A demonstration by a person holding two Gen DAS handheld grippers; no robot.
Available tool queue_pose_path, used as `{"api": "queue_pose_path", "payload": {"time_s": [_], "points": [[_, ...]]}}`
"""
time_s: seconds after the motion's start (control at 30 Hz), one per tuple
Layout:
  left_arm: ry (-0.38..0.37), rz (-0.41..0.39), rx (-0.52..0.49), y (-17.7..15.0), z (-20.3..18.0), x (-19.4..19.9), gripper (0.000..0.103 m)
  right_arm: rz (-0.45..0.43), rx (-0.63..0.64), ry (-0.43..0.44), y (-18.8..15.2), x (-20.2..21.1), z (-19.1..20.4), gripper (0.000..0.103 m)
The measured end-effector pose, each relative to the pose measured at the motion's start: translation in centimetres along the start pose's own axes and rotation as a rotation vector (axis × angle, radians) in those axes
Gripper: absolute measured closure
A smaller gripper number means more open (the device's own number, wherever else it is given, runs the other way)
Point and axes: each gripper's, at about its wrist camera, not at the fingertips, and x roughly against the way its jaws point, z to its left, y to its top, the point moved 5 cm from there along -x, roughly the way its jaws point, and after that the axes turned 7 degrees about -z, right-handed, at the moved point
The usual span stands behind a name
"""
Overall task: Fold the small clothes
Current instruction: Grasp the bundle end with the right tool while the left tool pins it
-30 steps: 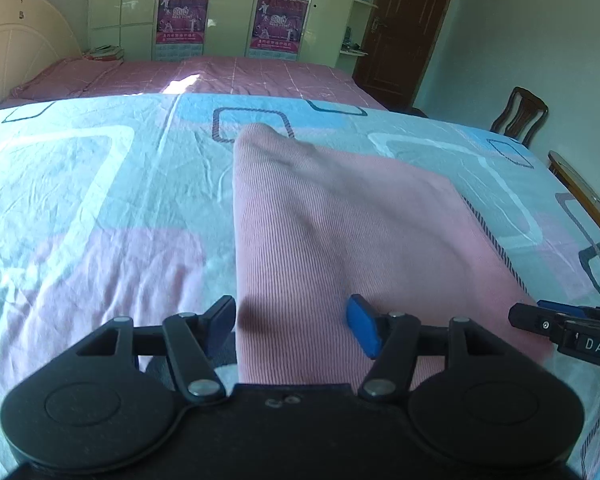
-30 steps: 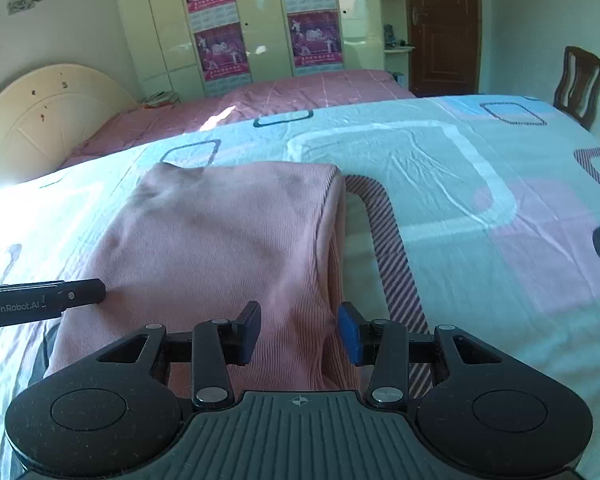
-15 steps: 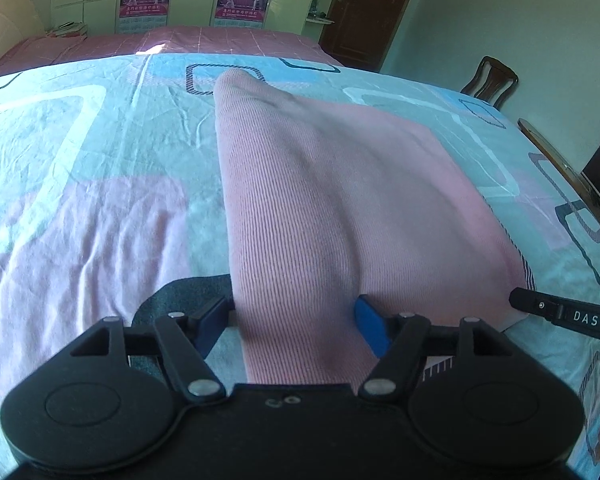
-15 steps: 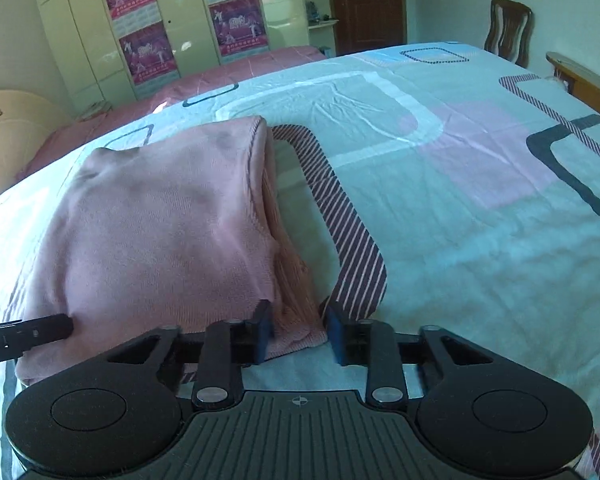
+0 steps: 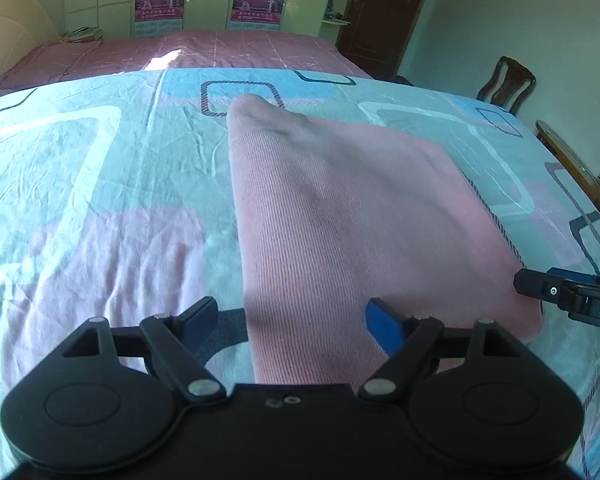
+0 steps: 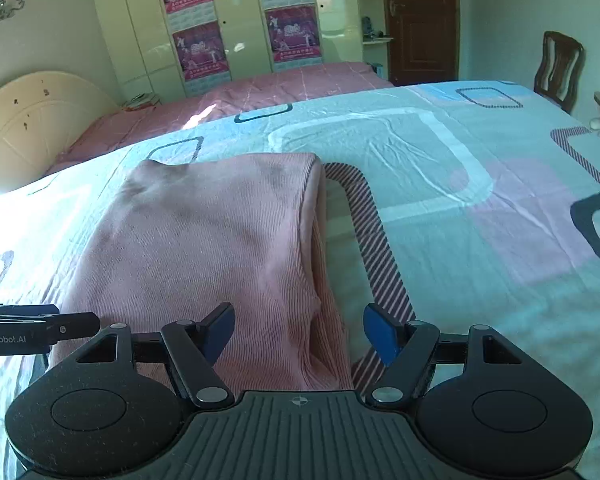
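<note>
Left wrist view: the left gripper [image 5: 294,320] is spread wide with nothing pinched. Its 2 blue pads straddle the near left edge of the pink garment [image 5: 360,216], which lies folded flat on the patterned bedsheet [image 5: 80,200]. The other gripper's tip pokes in at the right by the garment's near corner.

Right wrist view: the right gripper [image 6: 299,330] is wide open too and holding nothing, jaws either side of the garment's near right corner [image 6: 220,248]. A wooden chair [image 6: 558,66] stands far right by the wall.
</note>
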Motion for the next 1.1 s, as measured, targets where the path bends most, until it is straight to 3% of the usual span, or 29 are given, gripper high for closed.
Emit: {"api": "queue_pose_path", "payload": {"time_s": [0.27, 0.57, 0.77, 0.93, 1.1], "points": [[0.010, -0.018, 0.053, 1.9, 0.9, -1.5, 0.020, 0.024, -0.049, 0.065, 1.6, -3.1, -0.6, 0.027], [-0.076, 0.018, 0.111, 2.1, 0.8, -5.1, 0.019, 0.073, -0.134, 0.153, 2.3, -7.2, -2.9, 0.027], [-0.144, 0.028, 0.156, 2.0, 0.5, -6.4, 0.033, 0.085, -0.194, 0.277, 2.1, -8.9, -3.1, 0.028], [-0.167, 0.015, 0.169, 2.4, 0.6, -5.9, 0.055, 0.106, -0.251, 0.306, 2.1, -9.6, -3.8, 0.071], [-0.140, -0.016, 0.136, 2.8, -0.3, -5.2, 0.066, 0.114, -0.300, 0.310, 2.2, -9.2, -3.8, 0.082]]}}
